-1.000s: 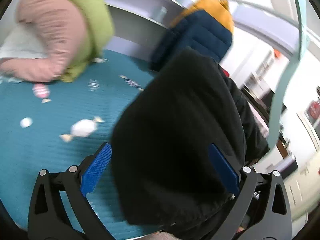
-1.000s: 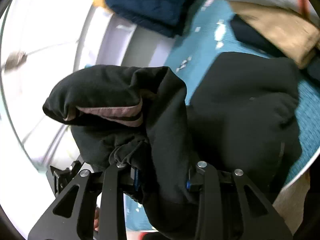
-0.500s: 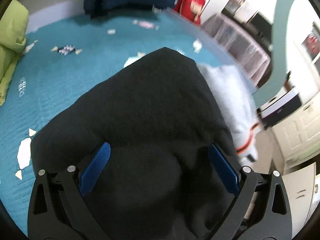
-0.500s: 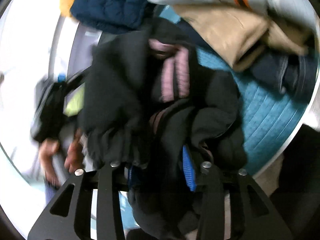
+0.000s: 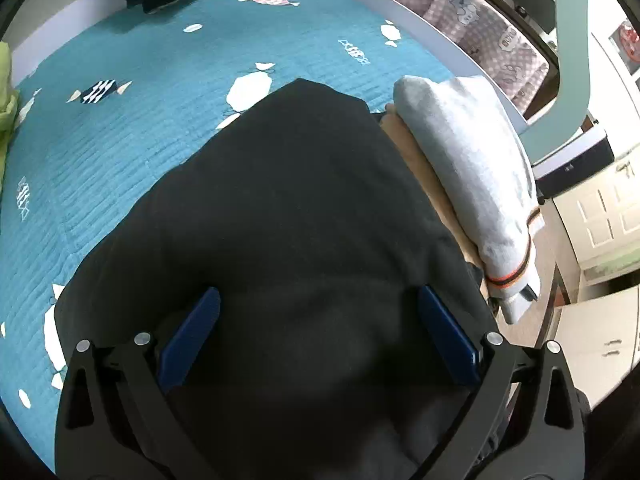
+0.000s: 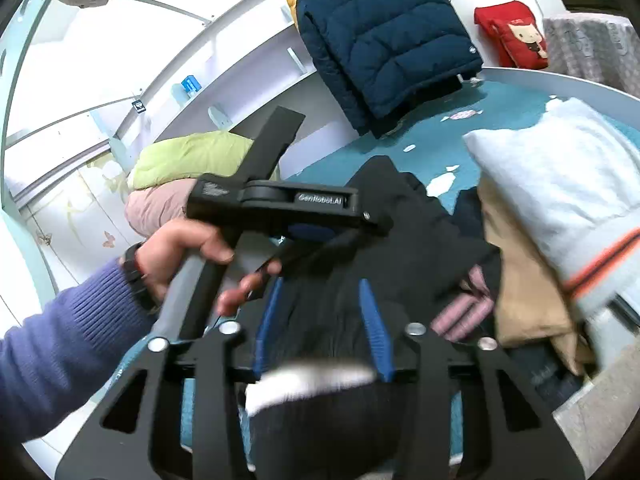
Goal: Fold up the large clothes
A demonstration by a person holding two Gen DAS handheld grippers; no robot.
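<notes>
Two grippers: both work over one dark garment on a bed.
Bed: a teal quilted bedspread printed with white sweets fills the left and far part of the left wrist view; its pale rim curves along the far right.
Task garment: a large black fleece garment lies bunched on the near part of the bedspread, its right edge against the folded pile; a pink ribbed cuff shows at its right side in the right wrist view.
Folded pile: a pale grey folded sweater with an orange and black striped hem lies on top of a tan folded garment, just right of the black garment.
Far clothes: a navy quilted puffer jacket with a yellow lining hangs over the far bed edge; a lime green padded jacket sits on a dusty pink one at the far left.
Red cushion: a red cartoon-face cushion stands beyond the far right rim.
Left gripper: black frame, blue pads spread wide; the black fleece bulges between them, and whether the pads press on it cannot be told.
Left hand: it grips the handle, with a purple knit sleeve behind the wrist.
Right gripper: blue pads narrowly apart and closing, with black fleece bunched between them and pressed on both sides.
</notes>
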